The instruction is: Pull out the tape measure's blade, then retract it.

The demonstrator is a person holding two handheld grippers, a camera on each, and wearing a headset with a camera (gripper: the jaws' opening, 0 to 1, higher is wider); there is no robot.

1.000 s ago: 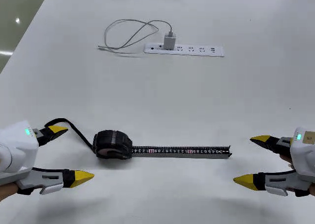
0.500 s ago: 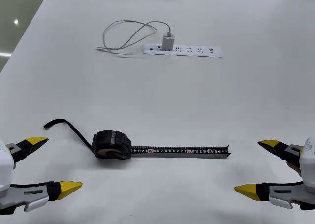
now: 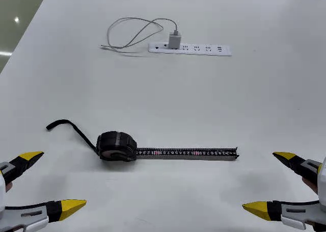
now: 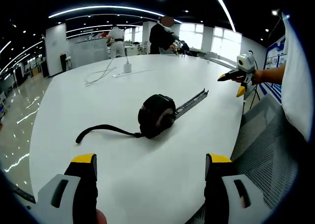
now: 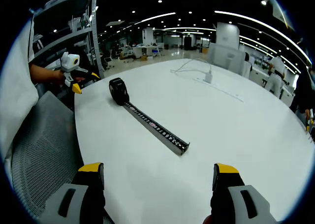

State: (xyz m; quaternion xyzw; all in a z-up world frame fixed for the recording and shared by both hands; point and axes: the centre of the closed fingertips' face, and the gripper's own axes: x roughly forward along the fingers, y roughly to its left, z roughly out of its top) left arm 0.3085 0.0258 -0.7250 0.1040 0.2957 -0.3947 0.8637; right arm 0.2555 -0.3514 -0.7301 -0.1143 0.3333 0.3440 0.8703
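Observation:
A black tape measure (image 3: 116,146) lies on the white table (image 3: 168,99), its blade (image 3: 187,153) drawn out to the right and flat on the surface, its black wrist strap (image 3: 67,127) trailing left. My left gripper (image 3: 50,182) is open at the near left edge, apart from the case. At the near right edge my right gripper (image 3: 277,183) is open, short of the blade's end hook (image 3: 236,153). The left gripper view has the case (image 4: 156,115) ahead of my left gripper (image 4: 150,162). In the right gripper view the blade (image 5: 155,127) runs toward my right gripper (image 5: 158,172).
A white power strip (image 3: 189,49) with a plugged charger (image 3: 174,40) and a looped white cable (image 3: 134,32) lies at the far middle of the table. Grey mesh flooring (image 5: 44,145) lies below the near table edge. People stand in the background (image 4: 162,34).
Both grippers have drawn back toward the near table edge, away from the tape measure. The tape measure and its extended blade have stayed in place.

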